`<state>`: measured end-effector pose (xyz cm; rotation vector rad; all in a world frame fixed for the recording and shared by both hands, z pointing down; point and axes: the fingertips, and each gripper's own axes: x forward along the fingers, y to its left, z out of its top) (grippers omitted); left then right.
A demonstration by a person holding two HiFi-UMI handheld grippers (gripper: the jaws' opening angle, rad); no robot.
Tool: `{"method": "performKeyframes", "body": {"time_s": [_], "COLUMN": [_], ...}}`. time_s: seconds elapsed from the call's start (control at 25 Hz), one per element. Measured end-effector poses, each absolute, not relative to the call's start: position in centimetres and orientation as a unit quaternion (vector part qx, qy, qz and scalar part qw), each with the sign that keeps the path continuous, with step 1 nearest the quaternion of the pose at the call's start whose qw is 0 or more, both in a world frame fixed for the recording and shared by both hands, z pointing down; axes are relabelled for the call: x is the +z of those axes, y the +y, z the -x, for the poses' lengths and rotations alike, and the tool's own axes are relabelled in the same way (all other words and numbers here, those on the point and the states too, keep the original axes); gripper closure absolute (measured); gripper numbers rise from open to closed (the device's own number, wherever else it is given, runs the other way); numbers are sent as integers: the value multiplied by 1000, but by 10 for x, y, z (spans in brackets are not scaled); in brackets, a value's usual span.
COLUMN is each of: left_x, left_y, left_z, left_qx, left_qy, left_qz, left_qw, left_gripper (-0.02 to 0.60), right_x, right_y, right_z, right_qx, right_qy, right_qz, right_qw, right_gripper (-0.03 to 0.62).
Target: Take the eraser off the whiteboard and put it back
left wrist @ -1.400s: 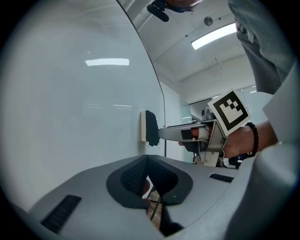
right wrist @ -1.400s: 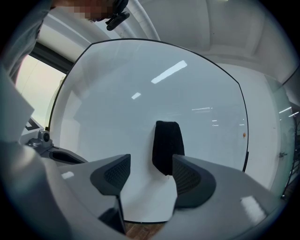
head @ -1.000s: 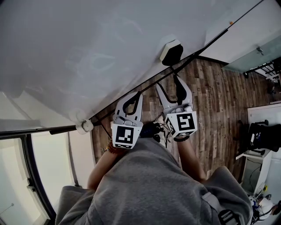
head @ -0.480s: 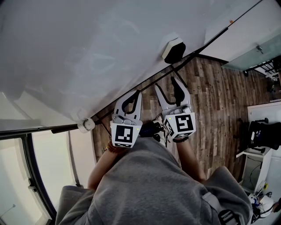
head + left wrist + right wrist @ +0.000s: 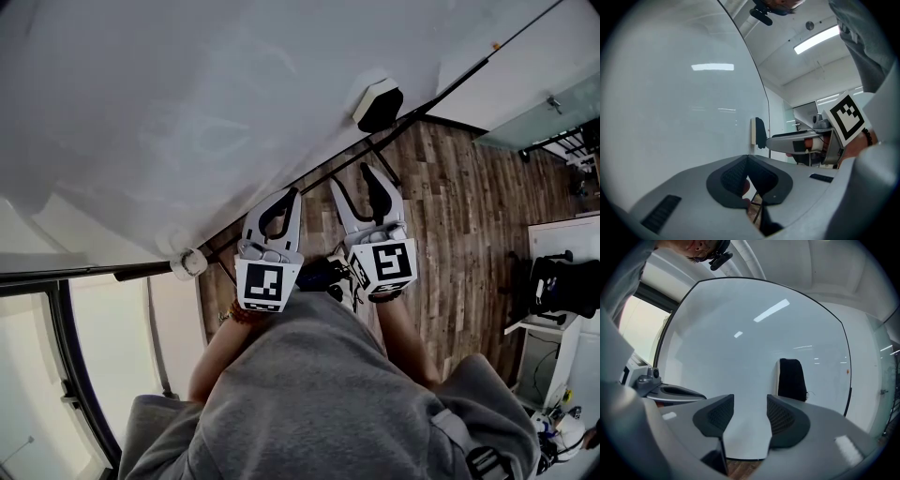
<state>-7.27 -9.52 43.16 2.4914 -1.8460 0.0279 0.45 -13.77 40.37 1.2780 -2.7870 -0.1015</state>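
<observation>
I hold both tools level in front of the whiteboard (image 5: 187, 112). The eraser (image 5: 377, 105) is on the board, close to its dark-framed edge, cream body against the white and black face outward. My right tool (image 5: 354, 178) points toward it but is clear of it. In the right gripper view its jaws stand apart and are closing with nothing between them. The eraser (image 5: 792, 379) sits upright ahead, a little to the right of the gap. My left tool (image 5: 286, 199) hangs beside the right one, nearer the board's corner. Its jaws are together at the tips, gripping nothing. In the left gripper view the eraser (image 5: 759, 133) shows farther along the board. Wooden floor (image 5: 469, 216) lies below.
</observation>
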Motion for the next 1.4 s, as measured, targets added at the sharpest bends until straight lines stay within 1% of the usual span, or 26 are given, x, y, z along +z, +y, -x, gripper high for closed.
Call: {"method": "performKeyframes", "body": {"time_s": [0.08,0.16,0.36,0.6,0.72,0.76,0.96,1.16,1.4], "left_x": [429,427,427,425,425,425,428,431,431], "left_y": [-95,-94,-91,-87,-85,-84,-79,-74,-73], "left_z": [75,76,78,75,74,75,78,81,80], "left_qx": [6,5,-1,-1,0,0,4,6,4], "left_qy": [-597,-597,-597,-596,-597,-598,-602,-604,-605], "left_qz": [-802,-802,-802,-803,-802,-802,-798,-797,-796], "left_qw": [19,17,21,17,15,15,13,11,10], "left_gripper": [575,575,575,575,575,575,575,575,575], "right_x": [403,402,407,405,404,404,405,403,402], "right_y": [-135,-131,-126,-116,-114,-113,-107,-101,-97], "right_z": [-2,0,3,6,2,2,6,3,1], "right_qx": [-34,-35,-41,-40,-37,-35,-39,-53,-63], "right_qy": [-908,-908,-908,-908,-902,-901,-900,-888,-881], "right_qz": [-416,-416,-414,-415,-430,-433,-434,-457,-467], "right_qw": [35,32,42,35,28,26,27,26,26], "right_gripper": [365,391,404,429,490,497,512,554,563]}}
